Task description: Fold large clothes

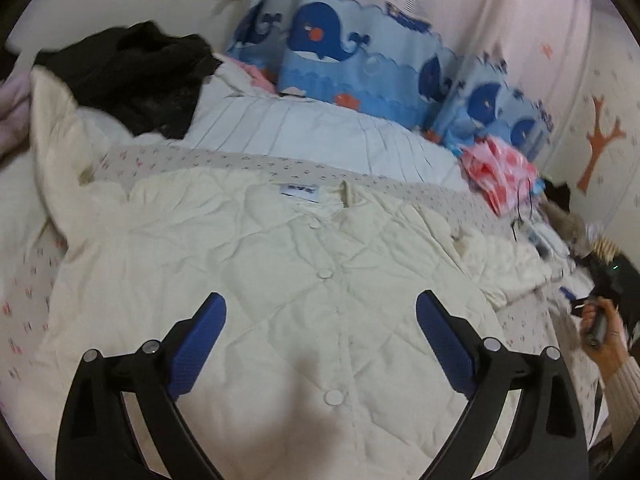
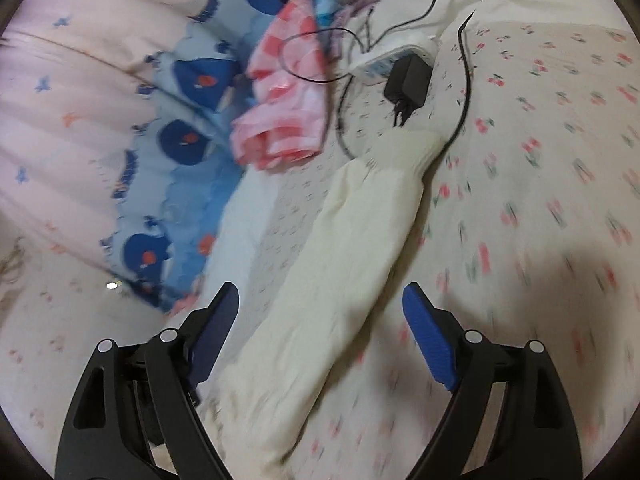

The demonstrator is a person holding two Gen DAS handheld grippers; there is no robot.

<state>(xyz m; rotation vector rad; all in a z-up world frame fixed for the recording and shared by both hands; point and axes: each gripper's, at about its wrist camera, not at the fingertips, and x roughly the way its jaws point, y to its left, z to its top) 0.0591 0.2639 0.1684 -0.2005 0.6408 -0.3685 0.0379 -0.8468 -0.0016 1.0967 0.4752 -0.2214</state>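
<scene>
Left gripper (image 1: 321, 312) wide open, empty, over buttoned front of cream jacket (image 1: 280, 264) spread flat on bed (image 2: 540, 160). Right gripper (image 2: 321, 304) wide open, empty, straddling sleeve (image 2: 360, 232). Likely step: laid out, folding not yet begun. Next: pinch sleeve, fold across front.

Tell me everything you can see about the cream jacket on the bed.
The cream jacket looks quilted and creased. It lies flat, front up, on the patterned bed sheet, buttoned with round buttons down the middle. A white label sits inside the collar. One sleeve with a ribbed cuff stretches out towards a black charger; a black cable passes by the cuff. Neither open gripper grips it.
</scene>
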